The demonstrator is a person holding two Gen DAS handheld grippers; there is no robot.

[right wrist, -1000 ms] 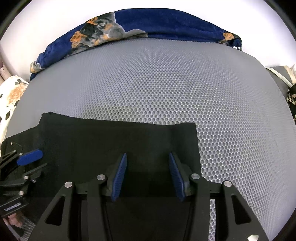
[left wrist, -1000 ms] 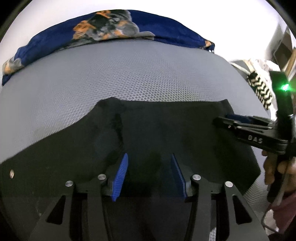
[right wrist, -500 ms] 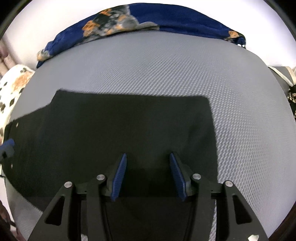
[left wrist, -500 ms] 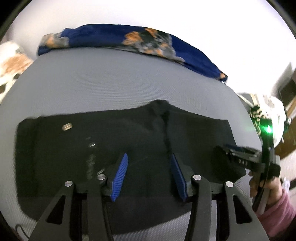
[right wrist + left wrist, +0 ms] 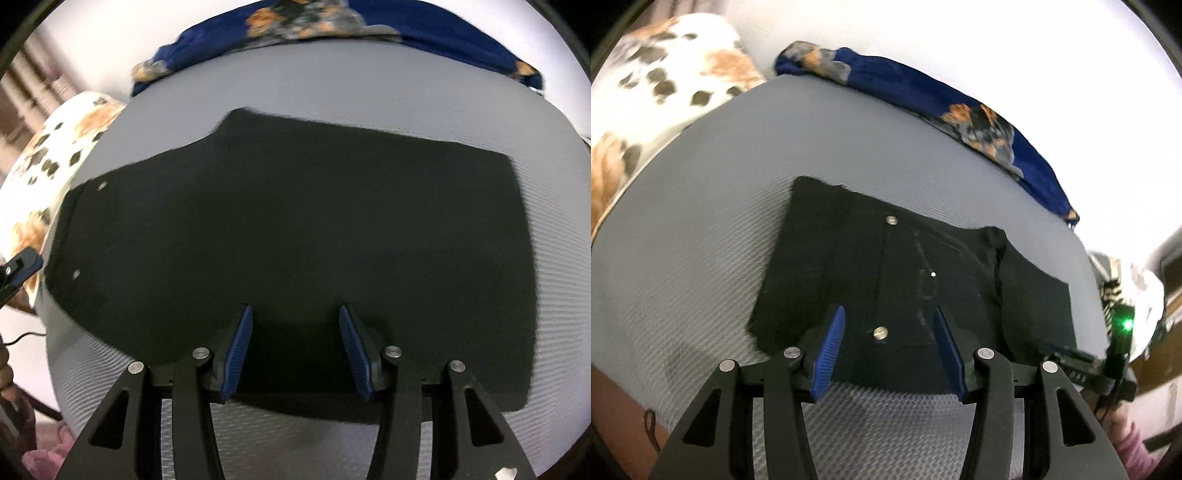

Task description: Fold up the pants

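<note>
Black pants (image 5: 908, 280) lie folded flat on a grey mesh bed surface (image 5: 701, 221), waistband with metal buttons toward the left. They fill the middle of the right wrist view (image 5: 295, 236). My left gripper (image 5: 888, 349) is open and empty, raised over the near edge of the waist end. My right gripper (image 5: 295, 349) is open and empty, raised over the near edge of the leg end. The right gripper also shows at the right edge of the left wrist view (image 5: 1086, 365). A blue pad of the left gripper shows at the left edge of the right wrist view (image 5: 24, 264).
A dark blue floral blanket (image 5: 960, 103) lies along the far edge of the bed, also in the right wrist view (image 5: 332, 26). A white spotted pillow (image 5: 657, 85) sits at the left end. Striped fabric (image 5: 1115, 291) lies off the right end.
Both grippers have pulled back and up from the pants, so more of the folded pants shows. The left wrist view has swung left toward the waistband.
</note>
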